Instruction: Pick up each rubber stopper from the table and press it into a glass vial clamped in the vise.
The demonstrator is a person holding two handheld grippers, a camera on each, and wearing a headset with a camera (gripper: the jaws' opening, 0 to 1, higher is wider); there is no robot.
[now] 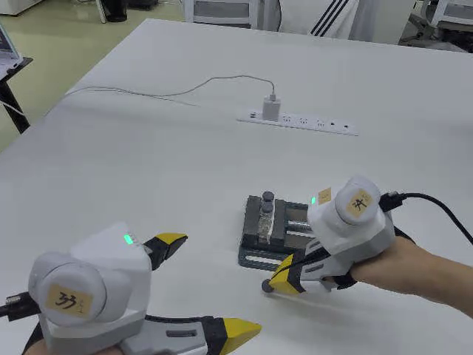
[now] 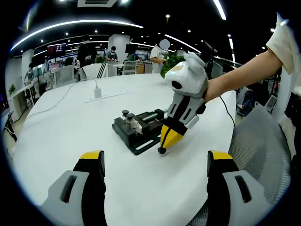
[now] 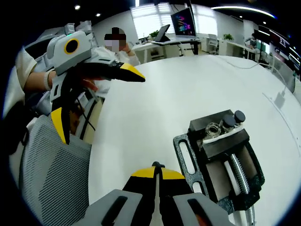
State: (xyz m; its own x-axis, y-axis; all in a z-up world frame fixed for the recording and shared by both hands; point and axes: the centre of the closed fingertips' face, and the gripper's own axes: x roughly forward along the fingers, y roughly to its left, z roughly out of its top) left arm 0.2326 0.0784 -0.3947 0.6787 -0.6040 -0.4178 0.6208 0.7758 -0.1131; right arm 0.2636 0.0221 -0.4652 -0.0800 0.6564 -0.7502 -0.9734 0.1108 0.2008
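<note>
Two stoppered vials [image 3: 233,117] sit in the vise [image 3: 225,143] with an open vial [image 3: 212,128] just beside them, so the job looks mostly done, with at least that one left to plug. The right tool [image 1: 275,283] has its jaws closed on a small dark rubber stopper [image 1: 267,286], held low over the surface [image 1: 148,163] just in front of the vise, while the left tool [image 1: 211,285] is spread wide and holds nothing. The left tool's handwritten sticker [image 1: 70,299] seems to read "33"; the mark on the right tool's sticker [image 1: 360,202] I cannot make out.
</note>
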